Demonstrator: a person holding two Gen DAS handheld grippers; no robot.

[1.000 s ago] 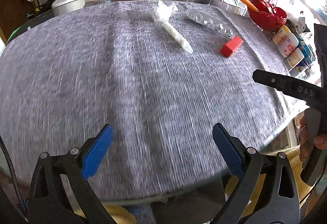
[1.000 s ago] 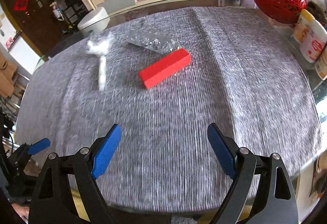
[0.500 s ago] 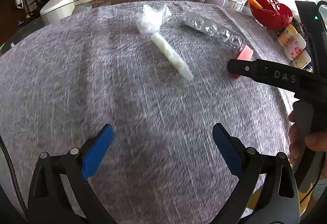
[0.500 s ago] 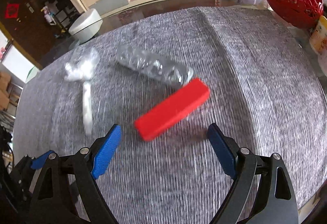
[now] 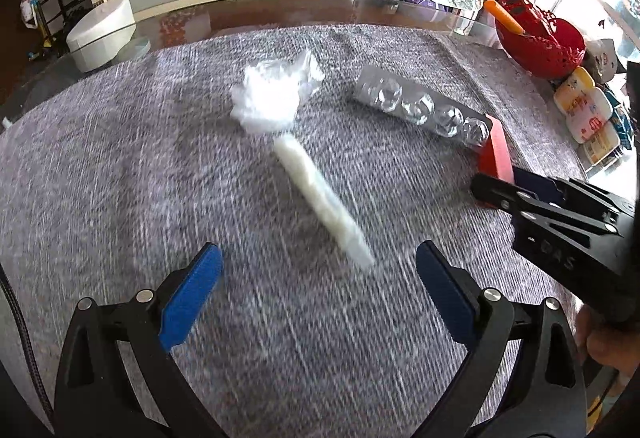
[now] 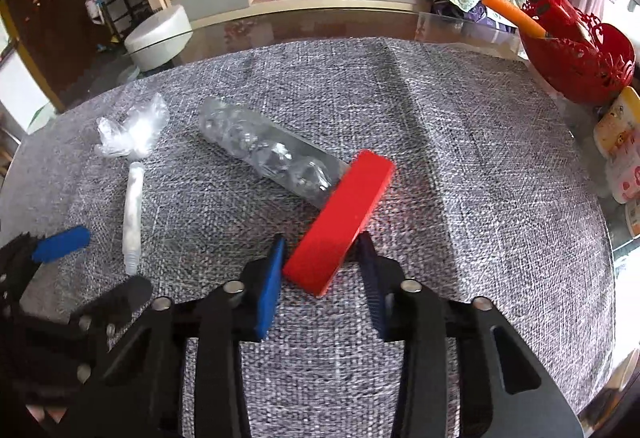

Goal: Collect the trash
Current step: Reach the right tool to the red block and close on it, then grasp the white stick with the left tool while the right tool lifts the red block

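Observation:
A red flat box (image 6: 340, 222) lies on the grey cloth, and my right gripper (image 6: 322, 270) is closed around its near end, both blue pads against its sides. It also shows in the left wrist view (image 5: 495, 154). A clear plastic blister tray (image 6: 268, 150) lies just beyond it, touching its far end. A crumpled clear wrapper (image 5: 276, 94) and a white twisted paper stick (image 5: 320, 198) lie in front of my left gripper (image 5: 318, 286), which is open and empty, just short of the stick's near end.
A red openwork basket (image 6: 580, 54) with an orange stick stands at the table's right rear. Yellow-and-white packs (image 5: 588, 114) sit at the right edge. A glass rim (image 5: 280, 10) borders the cloth; a cabinet stands behind.
My right gripper moved forward to the red box and closed on its near end. My left gripper advanced toward the white stick and stays open.

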